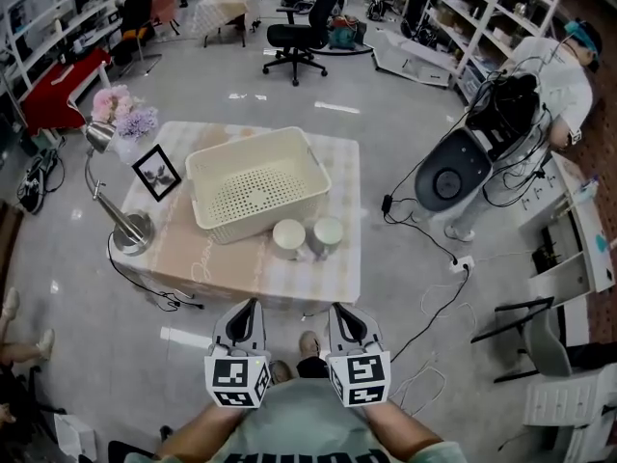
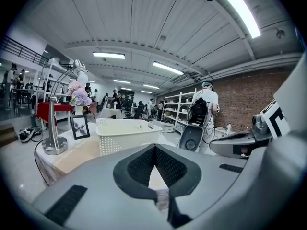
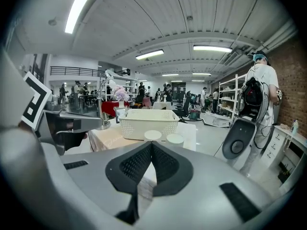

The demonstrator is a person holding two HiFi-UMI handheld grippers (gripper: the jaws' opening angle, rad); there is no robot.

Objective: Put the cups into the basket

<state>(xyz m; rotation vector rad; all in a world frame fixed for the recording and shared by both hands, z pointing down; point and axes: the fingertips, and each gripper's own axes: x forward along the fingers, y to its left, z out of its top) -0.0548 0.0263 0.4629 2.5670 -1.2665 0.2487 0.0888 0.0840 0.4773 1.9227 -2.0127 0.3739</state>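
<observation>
Grey left gripper [image 1: 253, 305] and right gripper [image 1: 336, 309] hovered short of cloth-covered table [image 1: 339, 270].
Parallel, tipped slightly down; jaws pressed together, empty.

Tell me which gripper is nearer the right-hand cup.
Right. The right gripper sits short of the table edge, almost in line with the right-hand cup; the left gripper is just as far back but offset to the cup's left.

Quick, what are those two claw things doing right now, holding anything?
Left gripper: closed, holding nothing.
Right gripper: closed, holding nothing.
</observation>
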